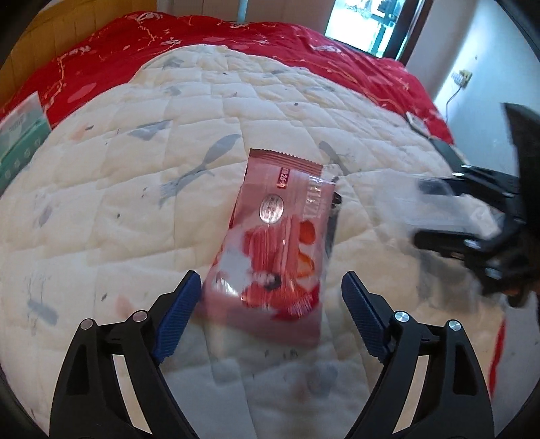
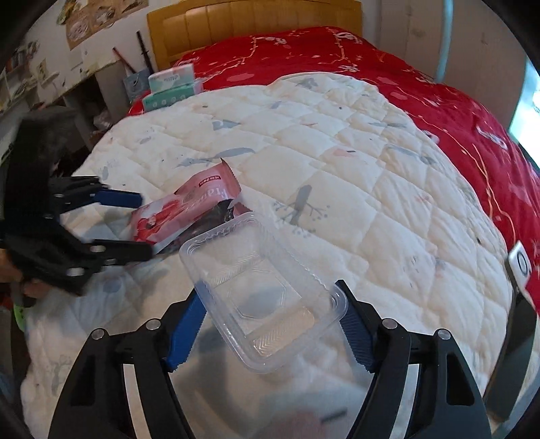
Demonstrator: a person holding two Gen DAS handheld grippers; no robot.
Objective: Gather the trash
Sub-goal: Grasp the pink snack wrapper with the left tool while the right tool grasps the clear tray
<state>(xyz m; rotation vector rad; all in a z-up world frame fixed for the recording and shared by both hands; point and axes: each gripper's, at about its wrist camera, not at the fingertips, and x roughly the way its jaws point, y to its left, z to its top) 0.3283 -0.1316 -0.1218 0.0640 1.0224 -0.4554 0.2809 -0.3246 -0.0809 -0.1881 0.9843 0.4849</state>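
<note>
Two sets of tongs work over a bed with a white quilted blanket (image 1: 118, 209) that has small grey birds on it. The left tongs (image 1: 270, 297) are spread wide, with blue fingers on each side of a pink and red shiny snack wrapper (image 1: 273, 243) that lies flat on the blanket. I cannot tell if the fingers touch it.

The left camera shows the wrapper from above, with its round silver sticker. The right camera shows it from the side (image 2: 189, 216), and there you can see a dark wrapper (image 2: 216, 219) tucked under it. The left camera shows only a thin dark edge of that one.

The right tongs (image 2: 270, 324) hold a clear plastic tray (image 2: 260, 304) between their blue fingers, pinched at its two sides, lifted a bit above the blanket and tilted. In the left camera this tray is just a blurry see-through shape at the right.

A red bedspread with light patterns (image 2: 438, 101) covers the far part of the bed. Green and white tissue packs (image 2: 172, 87) sit on it near the yellow wooden headboard (image 2: 253, 23). A bright window (image 1: 368, 23) shows only in the left camera.
</note>
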